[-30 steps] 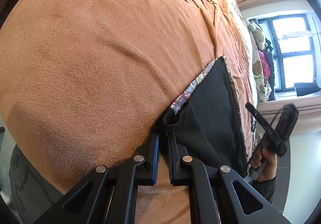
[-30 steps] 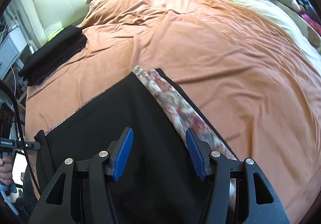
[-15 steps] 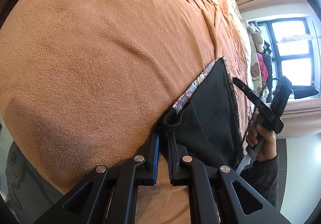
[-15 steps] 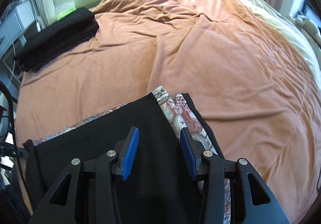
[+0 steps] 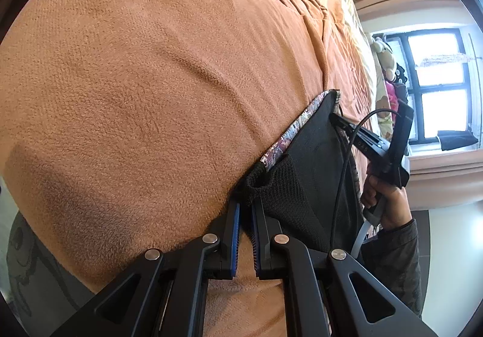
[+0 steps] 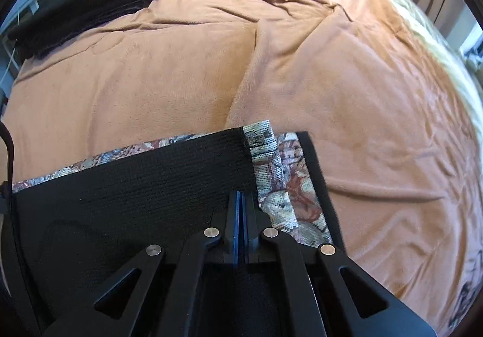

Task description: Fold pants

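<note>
So the pants (image 6: 135,186) are lying flat on the bed (image 6: 211,71), sitting low and left of centre in the right wrist view, with black knit on top and a patterned tapestry-looking strip peeking out along the upper edge and down the right side. In the left wrist view they're tucked into the lower right of the frame as a dark wedge.

The left tool (image 5: 246,210) is sitting nearly closed with a bunched corner of the black fabric pinched between its blue pads, at the lower middle of that frame. Looks to me like that corner is being held so it doesn't slide around while the other end gets dealt with.

The right tool (image 6: 241,201) is pressed completely together, blue pads face to face, tips sitting right at the seam where the black panel is meeting the patterned strip. From its own camera I honestly can't see any cloth between the pads. In the left view the same tool (image 5: 336,119) is poking into the far corner of the pants at the right of the frame, with a hand (image 5: 383,201) gripping its handle, so it's probably clamping a thin edge there.

My guess is both ends are being taken so they can be lifted together for a fold. There's also a dark folded pile (image 6: 84,11) parked at the upper left, well apart.
</note>
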Demonstrator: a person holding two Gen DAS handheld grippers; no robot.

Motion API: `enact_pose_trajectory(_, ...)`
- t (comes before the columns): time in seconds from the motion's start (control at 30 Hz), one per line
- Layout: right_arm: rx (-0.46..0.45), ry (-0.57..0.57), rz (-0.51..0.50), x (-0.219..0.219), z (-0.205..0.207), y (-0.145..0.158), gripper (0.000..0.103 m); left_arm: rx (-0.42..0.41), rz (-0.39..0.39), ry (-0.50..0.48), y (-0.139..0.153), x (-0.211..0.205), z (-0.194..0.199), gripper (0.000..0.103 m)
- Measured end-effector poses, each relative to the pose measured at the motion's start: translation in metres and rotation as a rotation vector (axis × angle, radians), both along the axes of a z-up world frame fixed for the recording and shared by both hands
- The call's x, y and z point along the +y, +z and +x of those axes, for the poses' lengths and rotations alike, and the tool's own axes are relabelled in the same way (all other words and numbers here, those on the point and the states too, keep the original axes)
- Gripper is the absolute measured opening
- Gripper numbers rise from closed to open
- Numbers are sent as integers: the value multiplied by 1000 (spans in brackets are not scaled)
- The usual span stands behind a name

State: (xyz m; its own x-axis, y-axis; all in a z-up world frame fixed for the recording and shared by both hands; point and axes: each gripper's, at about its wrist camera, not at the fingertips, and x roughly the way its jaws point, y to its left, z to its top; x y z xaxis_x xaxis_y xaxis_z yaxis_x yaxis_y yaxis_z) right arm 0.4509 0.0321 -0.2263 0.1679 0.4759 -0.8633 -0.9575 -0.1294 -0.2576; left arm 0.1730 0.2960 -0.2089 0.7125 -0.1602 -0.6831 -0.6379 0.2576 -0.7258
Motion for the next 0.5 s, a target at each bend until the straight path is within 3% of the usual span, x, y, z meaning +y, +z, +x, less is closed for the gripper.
enact_pose_trajectory(0.2, 0, -116, 59, 10, 22, 15, 0, -5, -4, 10, -1, -1, -4, 7)
enact_pose_trajectory(0.5, 22, -253, 124, 23, 44, 15, 0, 4, -1, 10, 2, -3, -12, 7)
